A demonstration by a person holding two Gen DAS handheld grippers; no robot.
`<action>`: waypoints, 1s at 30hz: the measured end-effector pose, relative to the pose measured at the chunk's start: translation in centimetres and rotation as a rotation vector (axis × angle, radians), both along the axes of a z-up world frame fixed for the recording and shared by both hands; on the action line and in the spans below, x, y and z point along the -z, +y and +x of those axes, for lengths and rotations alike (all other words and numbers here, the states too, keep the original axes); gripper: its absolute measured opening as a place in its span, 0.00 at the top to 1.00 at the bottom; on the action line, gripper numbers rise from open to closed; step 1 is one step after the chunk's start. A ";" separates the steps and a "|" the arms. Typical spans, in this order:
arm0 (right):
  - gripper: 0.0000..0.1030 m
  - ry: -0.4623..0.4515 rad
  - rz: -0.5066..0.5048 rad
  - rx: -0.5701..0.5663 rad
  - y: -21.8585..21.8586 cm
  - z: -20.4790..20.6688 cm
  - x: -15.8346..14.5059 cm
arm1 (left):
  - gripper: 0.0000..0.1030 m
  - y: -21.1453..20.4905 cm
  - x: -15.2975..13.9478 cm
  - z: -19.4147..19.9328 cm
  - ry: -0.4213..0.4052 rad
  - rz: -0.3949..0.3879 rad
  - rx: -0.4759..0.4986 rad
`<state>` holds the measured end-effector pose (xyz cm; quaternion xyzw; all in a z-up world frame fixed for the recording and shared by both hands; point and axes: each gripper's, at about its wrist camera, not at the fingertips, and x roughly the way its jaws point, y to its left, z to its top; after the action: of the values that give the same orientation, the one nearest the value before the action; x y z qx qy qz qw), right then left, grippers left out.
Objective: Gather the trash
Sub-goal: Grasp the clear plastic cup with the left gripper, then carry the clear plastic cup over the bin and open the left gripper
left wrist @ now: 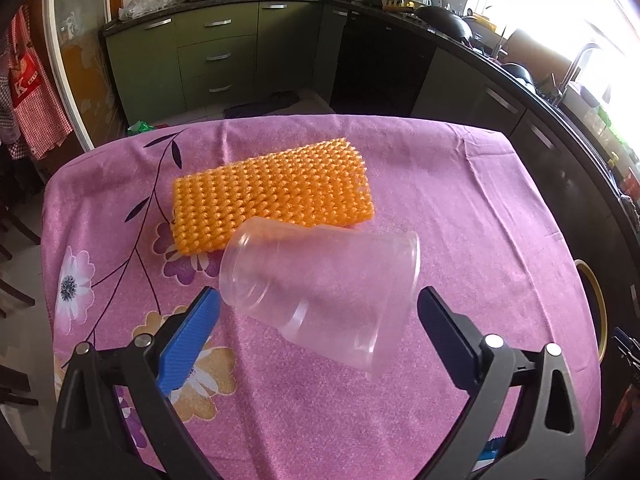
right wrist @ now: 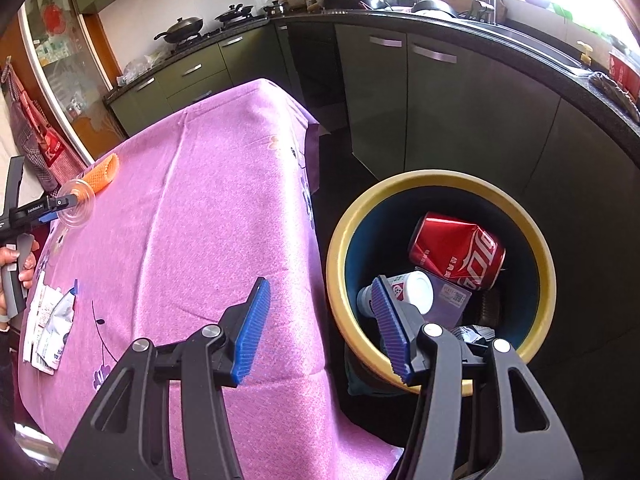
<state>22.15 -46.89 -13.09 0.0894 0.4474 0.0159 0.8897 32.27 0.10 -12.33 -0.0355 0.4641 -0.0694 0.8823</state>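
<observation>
clear cup (left wrist: 320,300) looks faint between left gripper (left wrist: 318,330) jaws.

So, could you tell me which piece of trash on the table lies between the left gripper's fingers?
The clear cup, on its side between the open left gripper. The orange net lies beyond it; the wrappers sit elsewhere.

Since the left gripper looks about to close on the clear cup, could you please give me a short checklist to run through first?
1. Left gripper jaws open: ok.
2. Clear plastic cup lying on its side between the jaws: ok.
3. Pads touching the cup: cannot tell.
4. Orange foam net outside the jaws: ok, it lies just behind the cup.
5. Right gripper open and holding nothing: ok.
6. Trash bin has room: ok; the red can and white bottle lie well below the rim.
</observation>
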 end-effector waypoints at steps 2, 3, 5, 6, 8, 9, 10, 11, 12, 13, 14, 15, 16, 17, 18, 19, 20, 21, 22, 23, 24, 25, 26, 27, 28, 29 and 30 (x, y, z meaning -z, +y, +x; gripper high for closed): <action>0.49 -0.001 0.000 -0.004 0.1 0.0 0.0 | 0.08 0.2 -0.2 0.0 -0.015 0.001 0.004; 0.49 -0.001 0.000 -0.005 0.1 0.0 0.1 | 0.08 0.2 -0.3 -0.1 -0.023 0.013 0.010; 0.48 -0.001 0.002 -0.004 0.0 0.0 0.1 | 0.08 0.0 -0.5 -0.1 -0.046 0.040 0.041; 0.48 0.000 0.004 -0.004 -0.1 0.0 0.1 | 0.08 -0.2 -0.7 -0.1 -0.055 0.041 0.073; 0.48 0.002 0.007 -0.001 -0.2 -0.1 0.2 | 0.08 -0.6 -0.8 0.0 -0.063 0.062 0.123; 0.48 0.002 0.008 0.000 -0.2 -0.2 0.2 | 0.08 -0.9 -0.6 0.2 -0.062 0.082 0.158; 0.48 0.003 0.009 0.000 -0.3 -0.2 0.3 | 0.08 -1.0 -0.5 0.3 -0.062 0.093 0.181; 0.48 0.003 0.011 0.000 -0.3 -0.3 0.3 | 0.08 -1.1 -0.3 0.5 -0.059 0.101 0.202; 0.48 0.002 0.013 0.000 -0.4 -0.3 0.3 | 0.08 -1.1 0.0 0.7 -0.052 0.109 0.221; 0.48 0.003 0.013 0.001 -0.4 -0.4 0.3 | 0.08 -0.9 0.1 0.9 -0.048 0.113 0.227; 0.48 0.003 0.012 0.001 -0.4 -0.4 0.3 | 0.08 -0.7 0.2 1.0 -0.046 0.110 0.228; 0.48 0.005 0.011 0.001 -0.4 -0.4 0.3 | 0.08 -0.3 0.3 1.2 -0.041 0.097 0.222; 0.48 0.005 0.009 0.001 -0.4 -0.5 0.3 | 0.08 0.2 0.2 1.3 -0.038 0.080 0.215; 0.48 0.007 0.008 0.000 -0.4 -0.5 0.3 | 0.08 0.6 0.2 1.3 -0.035 0.057 0.209; 0.48 0.008 0.006 0.000 -0.4 -0.5 0.3 | 0.08 1.1 0.1 1.4 -0.032 0.034 0.201; 0.48 0.009 0.006 -0.002 -0.4 -0.4 0.3 | 0.08 1.4 0.2 1.5 -0.030 0.011 0.196; 0.48 0.010 0.006 -0.004 -0.4 -0.4 0.3 | 0.08 1.7 0.2 1.5 -0.026 -0.011 0.193; 0.48 0.011 0.006 -0.006 -0.3 -0.3 0.3 | 0.08 1.8 0.3 1.6 -0.019 -0.033 0.195; 0.48 0.011 0.007 -0.008 -0.3 -0.2 0.3 | 0.08 1.7 0.3 1.6 -0.016 -0.044 0.201; 0.48 0.012 0.010 -0.011 -0.2 -0.1 0.4 | 0.08 1.5 0.4 1.6 -0.015 -0.047 0.209; 0.48 0.012 0.011 -0.014 0.0 -0.1 0.4 | 0.08 1.3 0.5 1.7 -0.015 -0.042 0.219; 0.48 0.012 0.013 -0.020 0.1 0.0 0.4 | 0.08 1.1 0.5 1.7 -0.015 -0.039 0.229; 0.48 0.013 0.013 -0.024 0.3 0.0 0.4 | 0.08 0.9 0.6 1.7 -0.015 -0.041 0.240; 0.48 0.013 0.012 -0.029 0.4 0.0 0.4 | 0.08 0.6 0.7 1.7 -0.016 -0.045 0.249; 0.48 0.014 0.012 -0.031 0.5 0.0 0.4 | 0.08 0.5 0.7 1.7 -0.019 -0.047 0.254; 0.48 0.014 0.012 -0.033 0.5 0.0 0.4 | 0.11 0.4 0.8 1.7 -0.019 -0.049 0.259; 0.48 0.016 0.013 -0.034 0.5 -0.1 0.5 | 0.25 0.4 0.8 1.7 -0.014 -0.051 0.261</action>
<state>22.08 -46.37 -13.57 0.0875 0.4560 0.0332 0.8851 33.94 0.51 -13.18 0.0034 0.4565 -0.1955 0.8680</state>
